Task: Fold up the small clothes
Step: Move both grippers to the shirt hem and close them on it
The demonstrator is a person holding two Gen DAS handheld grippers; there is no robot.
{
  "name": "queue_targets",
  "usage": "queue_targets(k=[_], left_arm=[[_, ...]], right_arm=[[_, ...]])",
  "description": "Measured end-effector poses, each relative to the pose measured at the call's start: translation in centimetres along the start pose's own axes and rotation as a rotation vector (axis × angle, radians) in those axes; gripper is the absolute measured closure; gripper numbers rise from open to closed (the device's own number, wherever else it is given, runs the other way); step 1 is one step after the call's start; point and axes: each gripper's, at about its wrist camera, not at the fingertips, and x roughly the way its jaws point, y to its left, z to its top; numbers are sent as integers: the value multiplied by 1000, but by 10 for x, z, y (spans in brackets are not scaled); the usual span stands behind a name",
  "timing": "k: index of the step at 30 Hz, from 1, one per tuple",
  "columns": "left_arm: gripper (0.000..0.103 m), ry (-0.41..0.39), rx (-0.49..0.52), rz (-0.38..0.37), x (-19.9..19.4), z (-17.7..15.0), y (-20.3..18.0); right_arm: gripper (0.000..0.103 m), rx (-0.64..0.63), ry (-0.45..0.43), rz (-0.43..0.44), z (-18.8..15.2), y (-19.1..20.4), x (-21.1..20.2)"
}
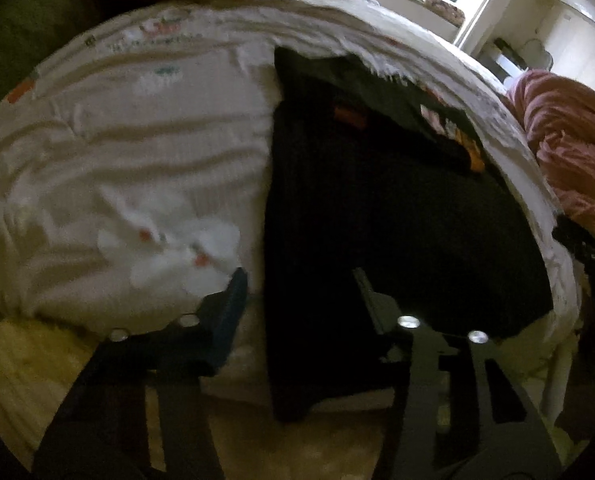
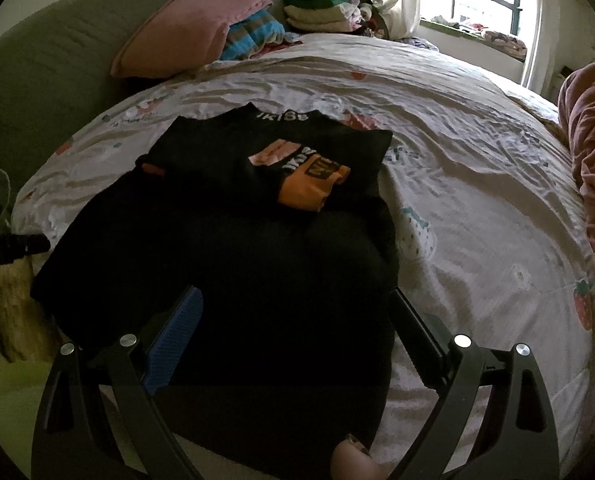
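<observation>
Early in the fold, black top (image 2: 233,248) flat on bed (image 2: 477,168); left gripper (image 1: 297,280) part-closed astride its edge, grip uncertain; right gripper (image 2: 297,300) spread wide, empty, over hem; next, pinching hem corners, lifting toward collar.

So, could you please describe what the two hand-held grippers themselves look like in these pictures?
Both are alike. The right hand-held gripper has dark, curved, slotted finger arms with round silver bolt heads; one finger carries a blue ribbed pad, the other a black pad. The left hand-held gripper shows the same dark arms, silver bolts and a blue pad. No cables or sleeves show.
</observation>
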Motion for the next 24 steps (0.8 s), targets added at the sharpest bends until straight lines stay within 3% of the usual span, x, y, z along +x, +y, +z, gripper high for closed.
queue_targets(k=[9,24], left_arm=[[68,92,-45,-64,17,-20,6],[69,85,-20,-33,15,-34,2]], right_arm=[[10,4,68,16,-19,0,3],[13,65,230,22,-64,-23,2]])
